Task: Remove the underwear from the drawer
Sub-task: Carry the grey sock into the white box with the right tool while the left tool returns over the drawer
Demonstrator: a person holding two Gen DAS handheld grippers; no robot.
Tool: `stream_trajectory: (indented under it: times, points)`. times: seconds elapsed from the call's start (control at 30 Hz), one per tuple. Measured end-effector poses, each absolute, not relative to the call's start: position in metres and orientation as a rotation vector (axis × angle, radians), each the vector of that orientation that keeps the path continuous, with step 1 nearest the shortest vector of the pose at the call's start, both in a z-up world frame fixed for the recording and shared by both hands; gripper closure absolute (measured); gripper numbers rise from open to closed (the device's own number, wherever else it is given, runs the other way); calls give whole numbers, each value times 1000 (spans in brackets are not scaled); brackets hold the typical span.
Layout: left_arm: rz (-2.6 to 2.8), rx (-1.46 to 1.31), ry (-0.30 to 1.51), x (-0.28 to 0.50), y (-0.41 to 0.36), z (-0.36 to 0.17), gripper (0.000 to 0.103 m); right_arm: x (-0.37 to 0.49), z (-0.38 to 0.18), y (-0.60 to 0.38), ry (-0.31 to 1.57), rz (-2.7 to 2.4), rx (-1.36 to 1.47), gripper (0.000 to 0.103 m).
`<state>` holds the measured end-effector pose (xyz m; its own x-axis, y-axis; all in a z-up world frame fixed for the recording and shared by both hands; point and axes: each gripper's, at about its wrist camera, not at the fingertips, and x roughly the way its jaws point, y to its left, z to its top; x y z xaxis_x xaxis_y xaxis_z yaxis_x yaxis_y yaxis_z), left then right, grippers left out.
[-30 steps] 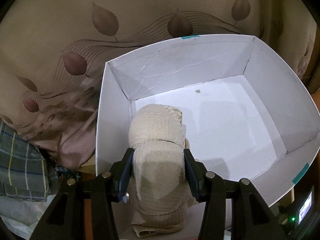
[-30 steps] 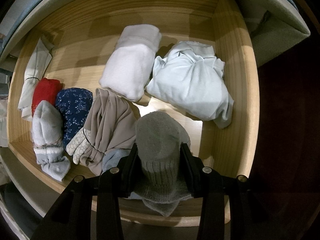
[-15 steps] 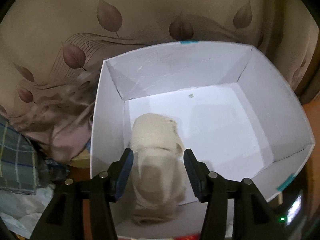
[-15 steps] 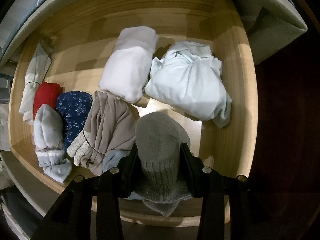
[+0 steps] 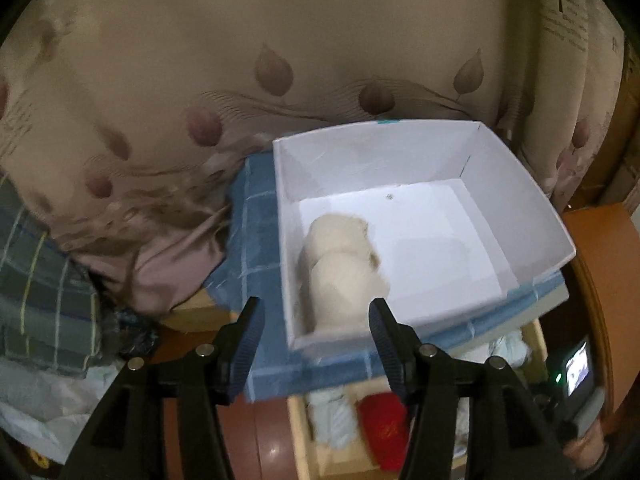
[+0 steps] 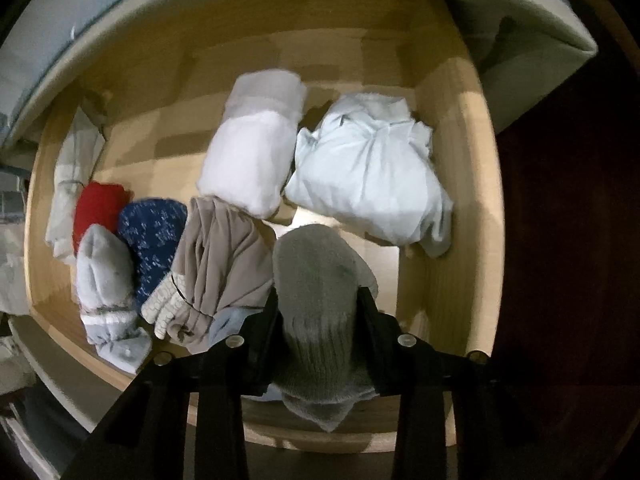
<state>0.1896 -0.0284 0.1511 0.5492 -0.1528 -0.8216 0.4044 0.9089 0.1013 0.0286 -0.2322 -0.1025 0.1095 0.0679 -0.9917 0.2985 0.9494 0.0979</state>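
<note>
The right gripper (image 6: 318, 312), pointing straight down over the wooden drawer (image 6: 448, 184), is closing its jaws on a grey knitted bundle (image 6: 316, 280) at six o'clock, so the step in hand looks like gripping the next piece; the next move calls for a straight lift clear of the beige garment (image 6: 224, 256) touching it at nine o'clock. Only the left wrist view shows the drop-off: the left gripper (image 5: 316, 330) has nothing between its opening jaws, and beyond it at twelve o'clock a cream rolled bundle (image 5: 340, 264) lies inside the white box (image 5: 516, 184).
</note>
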Motion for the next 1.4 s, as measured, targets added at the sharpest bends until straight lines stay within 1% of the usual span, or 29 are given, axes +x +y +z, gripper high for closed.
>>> stream_trajectory:
  times: [0.13,0.3,0.4,0.53,0.67,0.83,1.0,1.13,1.27,1.4]
  points:
    - [-283,276,940,161,-8,136,47,26,-93,-239,1426,-178,311,74]
    - [-222,260,953,127,3,96,47,20,-75,-243,1352,-173,303,76]
    - [-204,258,988,111,2,68,47,16,-62,-249,1301,-162,315,76]
    - [-186,288,1015,91,-6,35,47,9,-47,-256,1279,-139,354,76]
    - [-173,280,1053,80,-12,7,47,6,-26,-262,1252,-131,333,76]
    - [-163,280,1074,73,-15,-12,47,2,21,-269,1185,-124,305,76]
    - [-166,244,1114,72,-13,-25,47,19,95,-271,1064,-113,250,76]
    - [-155,222,1097,72,-9,-24,47,45,149,-267,983,-95,202,76]
    - [-146,185,1108,74,-3,-26,47,78,176,-257,952,-83,163,76]
    - [-141,150,1121,77,0,-27,47,120,177,-241,968,-63,134,76]
